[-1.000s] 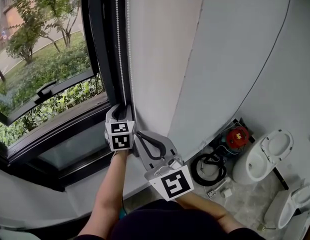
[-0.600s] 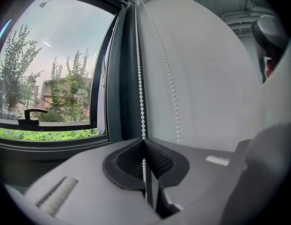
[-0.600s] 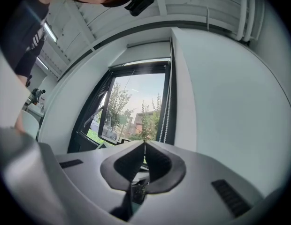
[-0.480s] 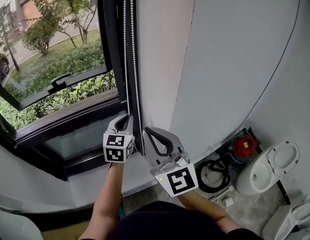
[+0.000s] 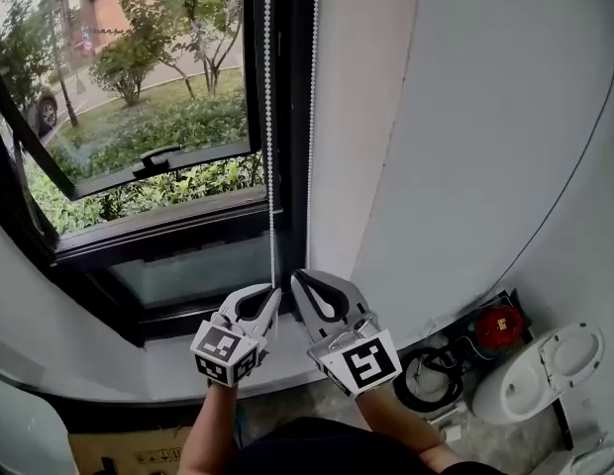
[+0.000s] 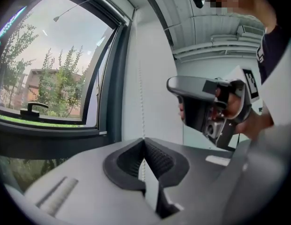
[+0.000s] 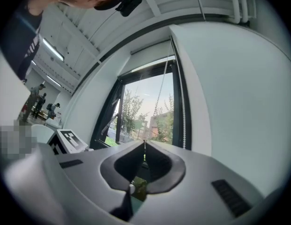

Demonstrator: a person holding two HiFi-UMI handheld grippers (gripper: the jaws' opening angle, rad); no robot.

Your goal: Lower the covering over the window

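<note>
L gripper (image 5: 271,293): jaws have just been closing & are now pinched on the bead chain (image 5: 268,117). That strand hangs just in front of the right upright of the window frame (image 5: 287,176) and runs straight up out of the jaw tips. R gripper (image 5: 299,280): jaws shut tight, low by the frame's bottom corner, just beside the L one. I can't make out anything between them, so I'd call it empty. The second strand (image 5: 313,87) hangs free beside the first, on the frame's wall-side edge.

Covering (image 7: 152,55): I take the pale band across the very top of the frame to be it, i.e. nearly all rolled up. The glass below it is bare, so the task is prob. barely begun.

Step in hand, as I judge it: draw the gripped strand. To do it well:
- Pull along the strand's own line, parallel to the upright, not out from the frame; a sideways pull could make beads skip up top.
- Go steady, no jerks. A thin chain can slip, so keep the pinch firm w/ a bead sitting just above the jaws.
- Keep the R jaws clear of the second strand so it can run the other way.
- Watch the frame top: if the band doesn't come down, it's the wrong strand, so swap.
- When L runs out of reach, R should take the strand higher up before L lets go.
</note>
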